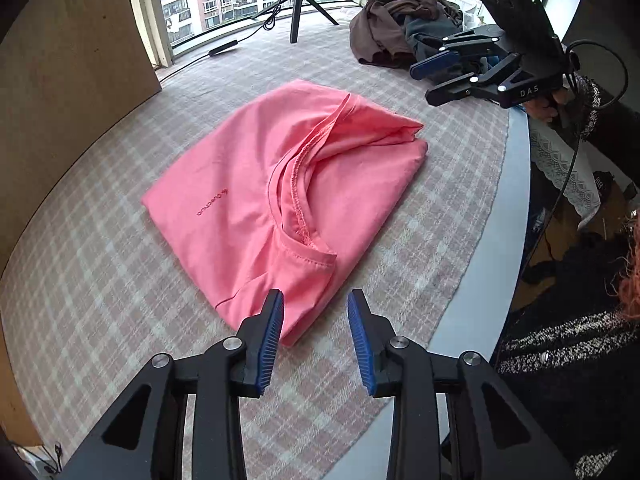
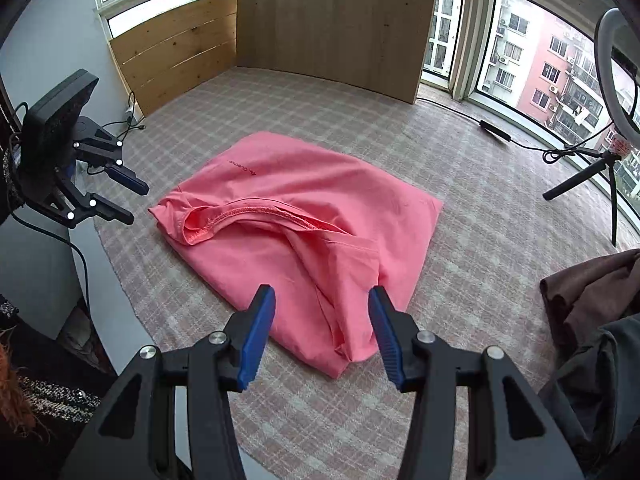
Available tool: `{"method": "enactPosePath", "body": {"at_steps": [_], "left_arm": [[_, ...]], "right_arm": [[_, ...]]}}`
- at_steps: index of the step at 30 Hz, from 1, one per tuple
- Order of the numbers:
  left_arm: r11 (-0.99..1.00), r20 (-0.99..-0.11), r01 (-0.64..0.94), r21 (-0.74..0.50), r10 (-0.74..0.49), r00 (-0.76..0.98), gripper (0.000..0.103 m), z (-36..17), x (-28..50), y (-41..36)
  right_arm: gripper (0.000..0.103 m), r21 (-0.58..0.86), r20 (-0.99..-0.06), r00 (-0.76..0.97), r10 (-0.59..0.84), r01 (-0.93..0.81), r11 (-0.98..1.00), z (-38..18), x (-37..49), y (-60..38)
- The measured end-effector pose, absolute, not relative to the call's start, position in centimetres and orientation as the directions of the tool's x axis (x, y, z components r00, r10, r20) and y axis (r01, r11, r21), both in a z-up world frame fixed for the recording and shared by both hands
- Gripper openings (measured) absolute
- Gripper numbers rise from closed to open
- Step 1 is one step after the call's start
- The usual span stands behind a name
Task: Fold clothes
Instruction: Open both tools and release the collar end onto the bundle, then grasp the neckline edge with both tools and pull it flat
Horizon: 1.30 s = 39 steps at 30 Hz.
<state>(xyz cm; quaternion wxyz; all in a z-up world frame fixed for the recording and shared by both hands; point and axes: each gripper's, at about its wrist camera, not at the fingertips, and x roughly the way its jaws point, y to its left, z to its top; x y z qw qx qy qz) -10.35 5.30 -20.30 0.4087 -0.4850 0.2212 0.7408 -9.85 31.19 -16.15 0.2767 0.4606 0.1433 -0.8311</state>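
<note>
Two grippers hang over a folded pink T-shirt (image 1: 256, 184) that lies in the middle of a plaid cloth (image 1: 100, 272) spread on a pale table (image 1: 488, 280). Seen from its own wrist camera, the left gripper (image 1: 316, 300) has its blue-padded fingers (image 1: 272, 332) parted, their tips at the near corner of the shirt, with no fabric pinched between them. The right gripper (image 2: 322, 294) is likewise spread apart, its pads on either side of the shirt's near folded edge and pressing on nothing. The shirt's ribbed collar (image 2: 256, 214) runs across the top of the fold, and a small printed logo (image 2: 242, 167) sits on the far panel. From the left view the right gripper shows at the far right, carried in a person's hand (image 1: 548, 104) with a speckled dark sleeve (image 1: 592, 104) behind it. A heap of brown and dark clothes (image 1: 404, 24) sits at the far side of the cloth, well apart from the shirt. Near the windows stands a ring light on a black tripod (image 1: 298, 4), and a wooden board (image 2: 332, 20) leans at the far edge.
</note>
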Motion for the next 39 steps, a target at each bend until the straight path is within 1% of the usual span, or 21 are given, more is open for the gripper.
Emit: {"method": "enactPosePath", "body": {"at_steps": [3,6,7,8,10,11,15,20,21,22,23,24,26,28,29,30,31,32,34,39], "left_arm": [[-0.562,-0.906,-0.825,-0.064,0.379,-0.188,0.032,-22.1,-11.3,7.3],[-0.573,-0.915,-0.819,-0.034,0.347,-0.206,0.031,-23.3,-12.2,7.9],[-0.581,-0.917,-0.812,-0.044,0.346,-0.198,0.028,-23.6,-12.5,8.0],[-0.585,-0.917,-0.808,-0.063,0.353,-0.184,0.017,-23.9,-12.7,8.0],[-0.576,-0.915,-0.811,-0.105,0.376,-0.148,0.003,-24.2,-12.9,7.9],[-0.569,-0.912,-0.815,-0.109,0.383,-0.145,0.003,-24.3,-12.9,7.7],[-0.556,-0.896,-0.821,-0.133,0.421,-0.140,0.003,-23.1,-12.6,6.6],[-0.558,-0.883,-0.817,-0.150,0.446,-0.143,0.003,-21.6,-12.5,4.9],[-0.558,-0.886,-0.818,-0.144,0.441,-0.145,0.003,-21.6,-12.5,4.8],[-0.557,-0.892,-0.819,-0.139,0.430,-0.140,0.003,-21.8,-12.5,4.7],[-0.557,-0.901,-0.821,-0.126,0.411,-0.140,0.007,-22.1,-12.4,4.8],[-0.563,-0.908,-0.820,-0.107,0.392,-0.150,0.008,-22.4,-12.4,4.9],[-0.565,-0.913,-0.821,-0.085,0.373,-0.163,0.008,-22.3,-12.1,5.1],[-0.564,-0.917,-0.823,-0.061,0.357,-0.177,0.009,-22.0,-11.7,5.3],[-0.551,-0.913,-0.833,-0.044,0.360,-0.190,0.013,-21.5,-11.3,5.7],[-0.536,-0.909,-0.844,-0.027,0.363,-0.202,0.016,-21.0,-10.8,6.1],[-0.509,-0.904,-0.861,-0.008,0.371,-0.211,0.019,-20.6,-10.2,6.8],[-0.478,-0.900,-0.879,0.006,0.380,-0.213,0.021,-20.4,-9.8,7.6],[-0.433,-0.902,-0.901,0.021,0.380,-0.204,0.025,-20.8,-9.6,9.1],[-0.416,-0.933,-0.908,0.039,0.311,-0.183,0.024,-23.8,-11.4,11.1]], "right_arm": [[0.048,-0.041,-0.868,-0.415,-0.273,0.609,-0.792,-18.6,-10.8,29.8],[0.048,-0.076,-0.875,-0.418,-0.243,0.616,-0.784,-19.9,-11.3,29.2],[0.048,-0.085,-0.876,-0.420,-0.236,0.617,-0.783,-20.3,-11.5,29.0],[0.044,-0.090,-0.878,-0.420,-0.231,0.618,-0.781,-20.6,-11.7,28.9],[0.020,-0.067,-0.880,-0.406,-0.246,0.620,-0.782,-20.9,-11.8,28.9],[0.002,-0.063,-0.882,-0.400,-0.248,0.621,-0.781,-21.0,-11.8,28.8],[0.002,-0.095,-0.860,-0.438,-0.260,0.639,-0.763,-20.0,-10.5,28.9],[0.002,-0.089,-0.824,-0.452,-0.342,0.699,-0.710,-17.1,-7.5,29.1],[0.002,-0.094,-0.824,-0.443,-0.355,0.723,-0.684,-16.8,-6.7,29.0],[0.002,-0.117,-0.843,-0.416,-0.340,0.760,-0.639,-17.4,-5.9,28.5],[0.002,-0.149,-0.861,-0.400,-0.314,0.789,-0.596,-17.9,-5.2,28.0],[0.007,-0.233,-0.868,-0.435,-0.240,0.783,-0.577,-18.8,-4.7,27.5],[0.012,-0.347,-0.869,-0.484,-0.101,0.744,-0.571,-20.2,-5.0,27.3],[0.012,-0.339,-0.867,-0.488,-0.101,0.727,-0.598,-20.0,-5.2,27.5],[0.017,-0.332,-0.861,-0.496,-0.115,0.718,-0.611,-19.5,-5.1,27.5],[0.030,-0.331,-0.848,-0.512,-0.138,0.715,-0.616,-18.9,-4.8,27.2],[0.037,-0.328,-0.835,-0.525,-0.164,0.715,-0.618,-18.3,-4.5,26.9],[0.043,-0.314,-0.824,-0.527,-0.208,0.731,-0.606,-17.8,-4.3,26.3],[0.043,-0.285,-0.817,-0.509,-0.271,0.765,-0.578,-17.5,-4.1,25.0],[0.042,-0.270,-0.861,-0.448,-0.240,0.803,-0.530,-20.7,-5.7,22.9]]}}
